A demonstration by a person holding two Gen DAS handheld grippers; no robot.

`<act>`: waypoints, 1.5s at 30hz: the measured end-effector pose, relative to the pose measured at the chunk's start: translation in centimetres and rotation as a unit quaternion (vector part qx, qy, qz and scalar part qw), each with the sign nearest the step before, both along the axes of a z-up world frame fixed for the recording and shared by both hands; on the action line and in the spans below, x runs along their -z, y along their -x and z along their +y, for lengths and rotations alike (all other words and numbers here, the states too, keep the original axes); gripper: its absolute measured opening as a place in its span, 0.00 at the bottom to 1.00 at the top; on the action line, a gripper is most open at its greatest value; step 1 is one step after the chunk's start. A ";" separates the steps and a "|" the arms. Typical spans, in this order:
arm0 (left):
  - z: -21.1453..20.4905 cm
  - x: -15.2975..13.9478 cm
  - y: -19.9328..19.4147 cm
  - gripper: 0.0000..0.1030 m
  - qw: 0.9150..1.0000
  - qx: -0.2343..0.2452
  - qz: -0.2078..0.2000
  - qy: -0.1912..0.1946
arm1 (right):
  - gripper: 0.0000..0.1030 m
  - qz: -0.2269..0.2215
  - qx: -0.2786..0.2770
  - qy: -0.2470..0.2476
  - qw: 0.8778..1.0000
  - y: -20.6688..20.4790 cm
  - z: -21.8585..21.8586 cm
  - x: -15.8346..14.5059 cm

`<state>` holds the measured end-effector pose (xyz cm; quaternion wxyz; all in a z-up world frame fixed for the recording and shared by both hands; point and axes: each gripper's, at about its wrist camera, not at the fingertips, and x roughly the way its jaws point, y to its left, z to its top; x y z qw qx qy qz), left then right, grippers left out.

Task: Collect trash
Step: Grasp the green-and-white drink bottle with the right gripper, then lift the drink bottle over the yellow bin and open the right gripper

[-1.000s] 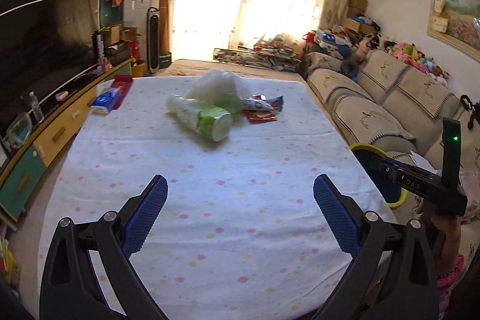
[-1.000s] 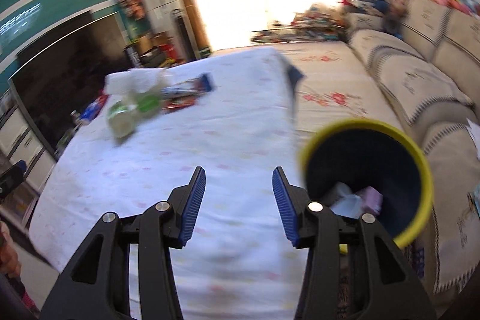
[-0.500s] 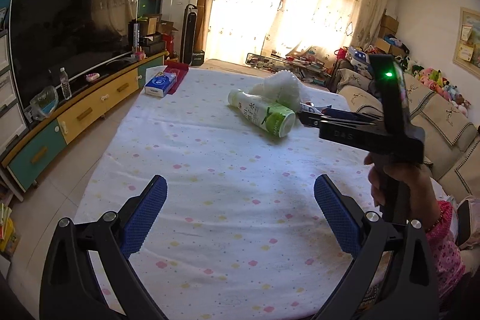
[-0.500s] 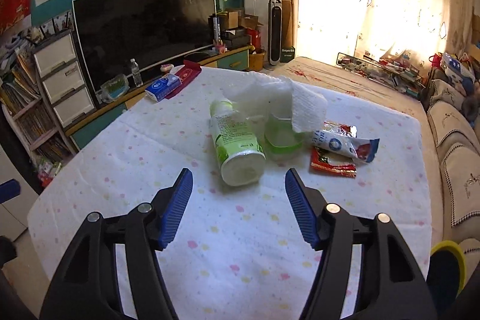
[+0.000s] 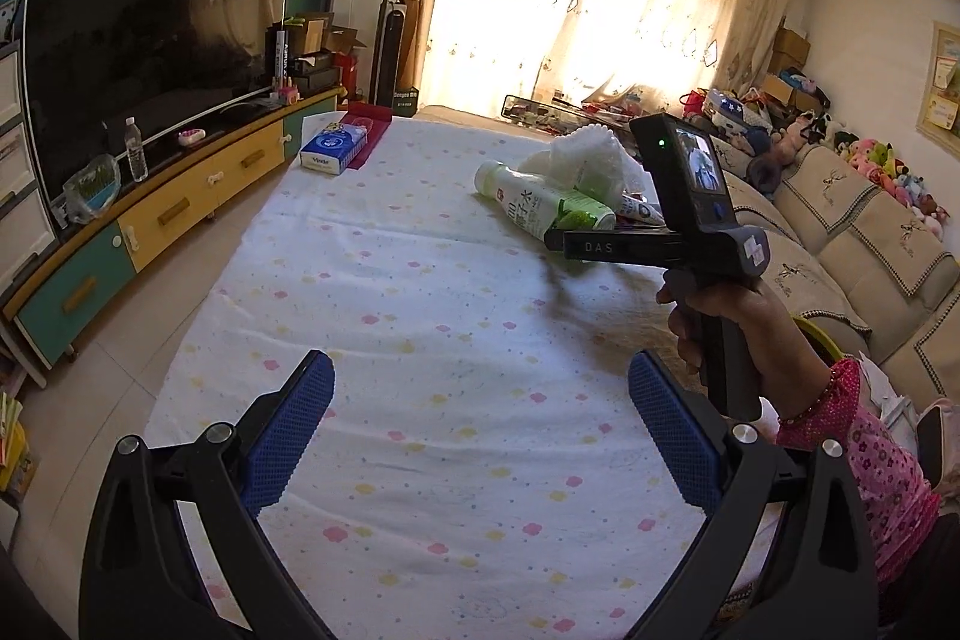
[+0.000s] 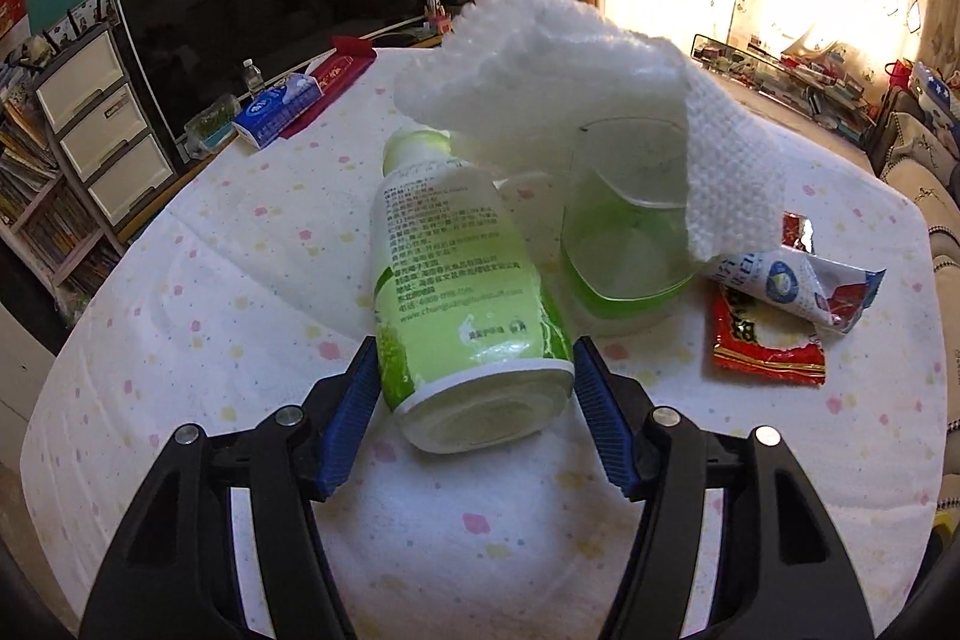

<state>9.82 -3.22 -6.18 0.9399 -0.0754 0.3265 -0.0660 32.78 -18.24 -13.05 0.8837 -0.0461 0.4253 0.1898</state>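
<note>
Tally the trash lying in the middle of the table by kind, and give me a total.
Bottle: 1
Clear cup: 1
Paper towel: 1
Snack wrappers: 2, a white-blue one lying on a red one
Total: 5

Your table (image 5: 420, 400) wears a white cloth dotted with pastel flowers. On it lie a green-and-white bottle (image 6: 462, 292) on its side, a clear green cup (image 6: 624, 244) under a white paper towel (image 6: 576, 94), two crumpled wrappers (image 6: 780, 304), and a blue tissue pack (image 5: 333, 148) at the far corner.
</note>
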 end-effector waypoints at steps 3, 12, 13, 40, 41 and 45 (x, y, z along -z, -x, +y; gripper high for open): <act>0.0 0.1 0.0 0.94 1.000 0.000 0.000 -0.001 | 0.52 -0.002 -0.008 -0.008 1.000 -0.2 0.2 0.1; -0.1 0.0 0.0 0.94 1.000 0.000 -0.004 -0.002 | 0.48 -0.062 -0.003 -0.028 0.998 4.0 -0.4 -3.8; -0.2 0.0 -0.1 0.94 1.000 0.000 -0.005 -0.002 | 0.48 -0.073 0.001 -0.032 0.997 4.9 -0.7 -4.5; -4.2 -0.6 1.5 0.94 0.998 0.043 -0.015 -0.033 | 0.48 -0.118 0.098 -0.126 0.980 20.0 -11.9 -8.0; -4.2 -0.7 1.5 0.94 0.998 0.044 -0.016 -0.034 | 0.48 -0.120 0.100 -0.129 0.979 20.1 -12.0 -8.2; -4.4 -0.7 1.5 0.94 0.998 0.047 -0.015 -0.036 | 0.48 -0.136 0.127 -0.139 0.973 20.9 -14.2 -9.3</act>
